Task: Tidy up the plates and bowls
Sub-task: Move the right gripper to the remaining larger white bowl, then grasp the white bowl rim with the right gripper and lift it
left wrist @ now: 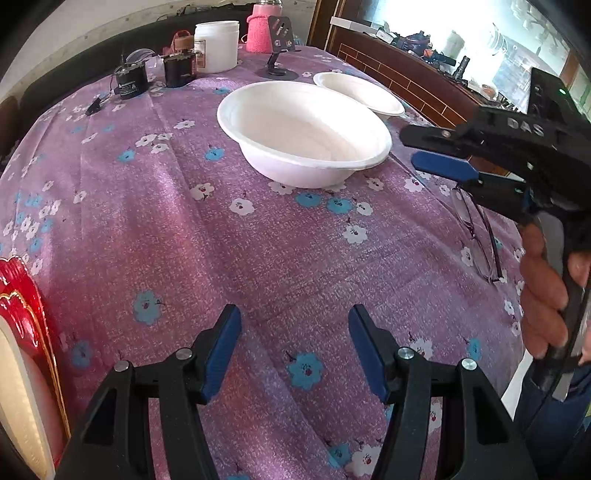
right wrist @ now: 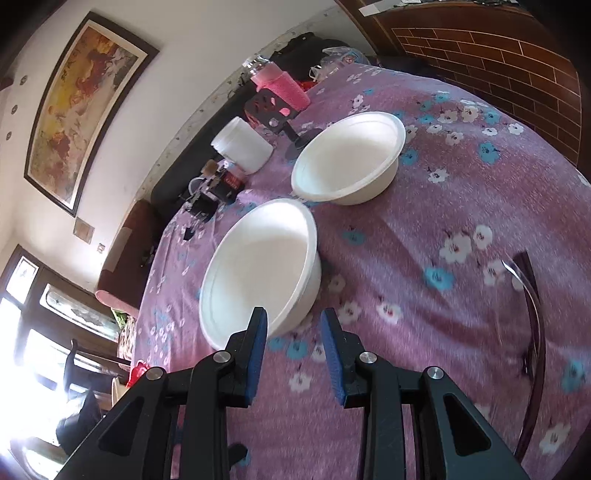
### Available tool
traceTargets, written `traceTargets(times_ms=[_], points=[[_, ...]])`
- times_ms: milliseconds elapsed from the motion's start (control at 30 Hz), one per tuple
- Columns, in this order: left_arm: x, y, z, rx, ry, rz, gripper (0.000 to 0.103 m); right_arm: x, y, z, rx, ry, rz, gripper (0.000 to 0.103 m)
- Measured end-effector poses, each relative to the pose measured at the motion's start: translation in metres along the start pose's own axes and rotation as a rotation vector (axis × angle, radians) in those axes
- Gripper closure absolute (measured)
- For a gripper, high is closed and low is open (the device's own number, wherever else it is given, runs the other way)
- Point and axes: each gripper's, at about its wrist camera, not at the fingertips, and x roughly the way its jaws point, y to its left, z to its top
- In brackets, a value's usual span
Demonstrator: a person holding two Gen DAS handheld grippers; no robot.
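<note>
Table, covered with a purple floral cloth (left wrist: pixel 258 240). Nearer white bowl (left wrist: pixel 304 133): upright on the cloth, middle of the table, nothing visible inside. Second white bowl (left wrist: pixel 360 94): upright just behind the first and apart from it, toward the brick-patterned wall side. Left gripper (left wrist: pixel 293 345): blue-padded fingers spread apart over bare cloth, holding nothing, well short of the nearer bowl. Right gripper (right wrist: pixel 293 349): fingers also apart and gripping nothing, held tilted beside the nearer bowl's rim, with the left finger overlapping the bowl's outline in the right wrist view (whether it touches cannot be told). The same gripper shows at the right of the left wrist view, held by a hand (left wrist: pixel 546 291). Eyeglasses (left wrist: pixel 476 232): folded, lying on the cloth near the right edge. Back of table: white plastic jar (left wrist: pixel 216 46), pink knitted bottle sleeve (left wrist: pixel 262 31), black phone stand (left wrist: pixel 279 48), two small dark cylindrical items (left wrist: pixel 155 74). Red and cream object (left wrist: pixel 22 354): partly visible at the left edge. Framed painting (right wrist: pixel 81 107): on the wall.
</note>
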Motion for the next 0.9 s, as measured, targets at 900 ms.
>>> traceTargets(times_ms=[900], points=[[-0.006, 0.016, 0.008, -0.037, -0.022, -0.017, 0.043, 0.004, -0.006, 0.004, -0.023, 0.106, 0.033, 0.095]])
